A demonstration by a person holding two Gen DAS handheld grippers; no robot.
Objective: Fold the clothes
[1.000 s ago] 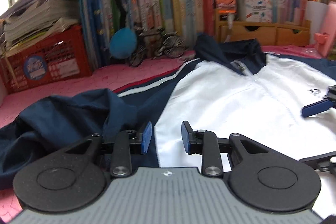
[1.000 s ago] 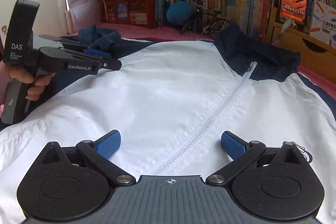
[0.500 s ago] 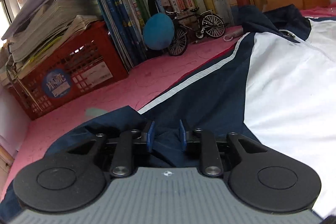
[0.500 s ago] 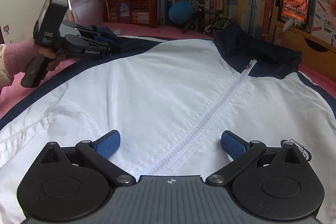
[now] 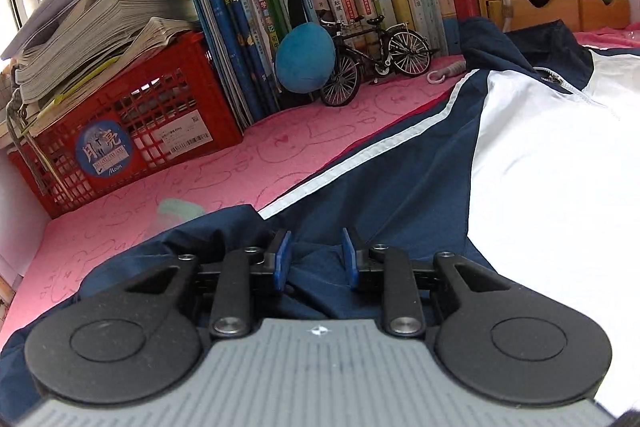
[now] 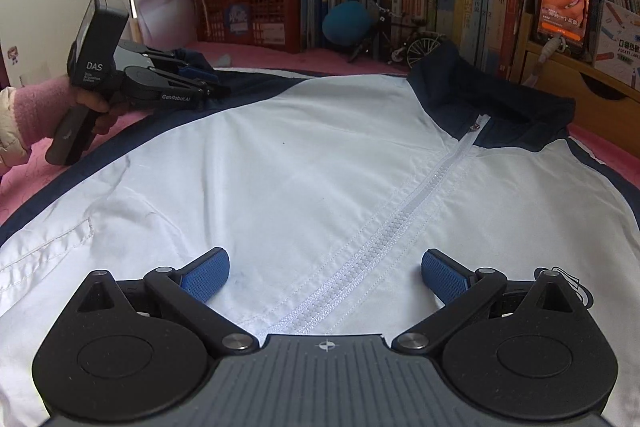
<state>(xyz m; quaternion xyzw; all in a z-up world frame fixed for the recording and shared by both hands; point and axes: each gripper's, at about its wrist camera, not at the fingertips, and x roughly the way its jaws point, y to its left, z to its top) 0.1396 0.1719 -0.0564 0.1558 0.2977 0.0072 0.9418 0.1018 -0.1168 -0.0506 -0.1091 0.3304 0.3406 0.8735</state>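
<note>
Jacket (image 6: 304, 163), thin, limp and likely slippery, lies zipped and flat on the pink surface (image 5: 208, 163); left gripper (image 5: 316, 259) stands narrowed around its bunched navy sleeve (image 5: 224, 227), seemingly not yet pinching, while right gripper (image 6: 324, 269) hovers wide and empty.

The left gripper (image 5: 314, 263) has swung away from the white chest panel of the jacket (image 5: 540, 167) out to its navy sleeve (image 5: 224, 231), and its jaws have narrowed, with a ridge of sleeve cloth now between the blue pads (image 5: 282, 259). From the right wrist view, the left gripper (image 6: 218, 89) has moved back toward the red crate (image 6: 256, 21), off the white cloth
</note>
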